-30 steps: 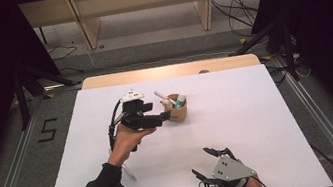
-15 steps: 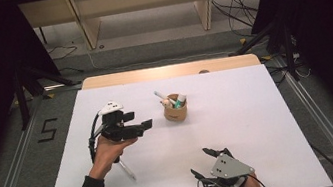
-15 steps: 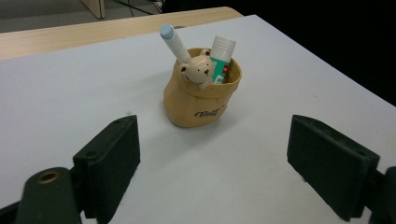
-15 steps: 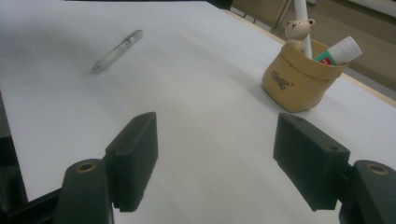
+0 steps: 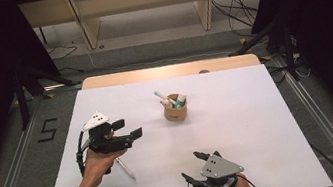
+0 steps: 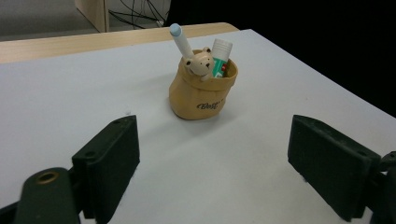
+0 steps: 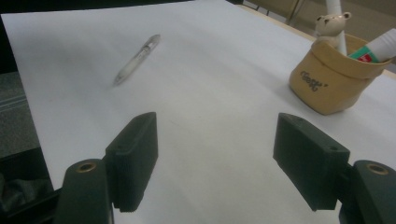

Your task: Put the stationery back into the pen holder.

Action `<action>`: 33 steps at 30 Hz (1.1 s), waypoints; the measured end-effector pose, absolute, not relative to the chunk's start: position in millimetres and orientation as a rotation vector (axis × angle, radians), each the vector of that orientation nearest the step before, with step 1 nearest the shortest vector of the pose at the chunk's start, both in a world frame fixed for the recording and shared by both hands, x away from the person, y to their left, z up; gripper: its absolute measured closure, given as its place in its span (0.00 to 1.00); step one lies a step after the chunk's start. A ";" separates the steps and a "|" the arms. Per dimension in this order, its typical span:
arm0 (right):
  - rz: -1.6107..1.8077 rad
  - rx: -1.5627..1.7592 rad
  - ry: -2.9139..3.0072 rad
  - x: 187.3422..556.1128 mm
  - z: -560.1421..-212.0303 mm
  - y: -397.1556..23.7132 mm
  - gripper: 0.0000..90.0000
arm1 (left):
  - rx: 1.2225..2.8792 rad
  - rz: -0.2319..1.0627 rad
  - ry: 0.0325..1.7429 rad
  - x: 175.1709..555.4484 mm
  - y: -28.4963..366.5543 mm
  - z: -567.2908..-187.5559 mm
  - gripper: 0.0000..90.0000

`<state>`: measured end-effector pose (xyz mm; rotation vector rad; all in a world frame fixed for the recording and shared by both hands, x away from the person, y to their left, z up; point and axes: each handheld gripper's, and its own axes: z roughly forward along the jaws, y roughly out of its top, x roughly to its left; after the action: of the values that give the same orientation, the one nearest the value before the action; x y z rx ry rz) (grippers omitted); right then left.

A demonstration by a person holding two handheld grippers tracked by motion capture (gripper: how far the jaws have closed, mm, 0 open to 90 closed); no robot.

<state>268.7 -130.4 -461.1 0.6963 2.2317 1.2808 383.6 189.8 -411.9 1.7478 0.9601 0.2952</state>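
Clear pen [image 5: 126, 168] flat on white table [image 5: 258, 109], just beside left hand-held gripper [image 5: 127, 130], under its hand, long axis slanting toward near edge. Left jaws wide apart, empty; nearer than right hand-held gripper [image 5: 191, 165], likewise spread. Tan pouch [image 5: 175, 110] beyond, mid-table.

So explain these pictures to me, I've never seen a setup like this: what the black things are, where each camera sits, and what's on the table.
A person sits at a white table with a hand-held two-jaw tool in each hand: the left gripper and the right gripper. One camera looks down from above. The other two ride on the grippers, so the black blocks at the bottom of those views are each gripper's own jaws, spread apart with nothing between them. On the table stand a tan pouch-shaped holder with a small bear figure, a marker and a tube in it. A clear pen lies loose near the left hand.
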 end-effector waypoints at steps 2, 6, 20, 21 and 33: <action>1.282 0.695 2.235 268.6 -461.6 -126.1 0.35 | 1.746 0.295 0.960 381.2 191.7 -414.2 0.18; 1.294 0.702 2.250 269.8 -461.8 -119.6 0.35 | 1.739 0.292 0.960 376.5 195.3 -418.5 0.17; 1.311 0.732 2.299 279.7 -465.8 -96.3 0.35 | 1.726 0.306 0.987 364.2 208.7 -439.0 0.17; 1.311 0.735 2.302 280.7 -465.9 -94.0 0.35 | 1.725 0.308 0.994 363.2 210.6 -440.6 0.17; 1.300 0.754 2.369 295.7 -472.7 -54.8 0.36 | 1.674 0.388 1.040 353.5 222.1 -448.4 0.17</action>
<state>295.7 -54.8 -472.7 0.7543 2.3695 1.3002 353.5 222.1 -448.4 1.6743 1.0405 0.3880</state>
